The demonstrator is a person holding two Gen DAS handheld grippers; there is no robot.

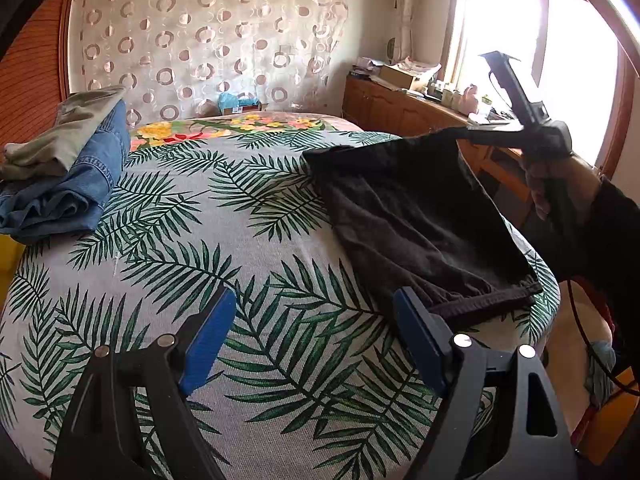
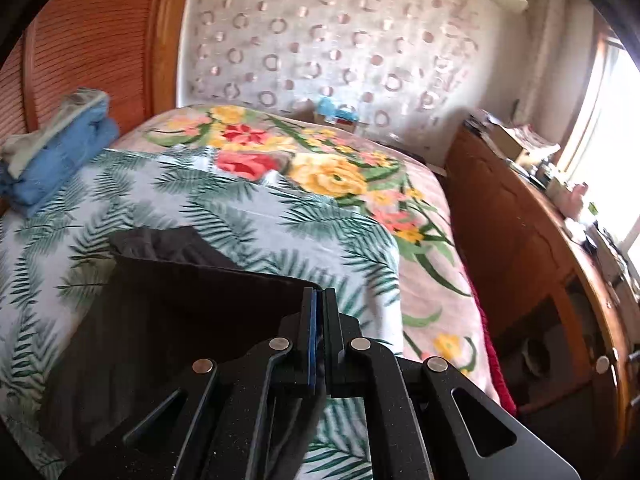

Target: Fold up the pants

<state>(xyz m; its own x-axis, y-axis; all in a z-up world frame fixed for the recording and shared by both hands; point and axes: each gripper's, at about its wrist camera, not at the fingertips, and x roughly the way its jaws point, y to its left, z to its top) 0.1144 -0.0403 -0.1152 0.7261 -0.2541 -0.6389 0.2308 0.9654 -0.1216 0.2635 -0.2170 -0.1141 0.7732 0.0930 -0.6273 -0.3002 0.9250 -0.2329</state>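
Black pants [image 1: 416,216] lie partly folded on the right side of the palm-leaf bedsheet [image 1: 224,248], elastic waistband toward me. My left gripper [image 1: 316,316] is open and empty, hovering over the sheet just left of the waistband. My right gripper [image 1: 472,134] is shut on the far corner of the pants and lifts that edge off the bed. In the right wrist view the shut right gripper [image 2: 319,300] pinches the black pants [image 2: 192,312], which hang to its left.
Folded blue jeans [image 1: 80,184] with a grey-green garment [image 1: 60,136] on top sit at the bed's far left. A floral blanket [image 2: 320,168] covers the far end. A wooden cabinet [image 1: 404,108] with clutter stands on the right under the window.
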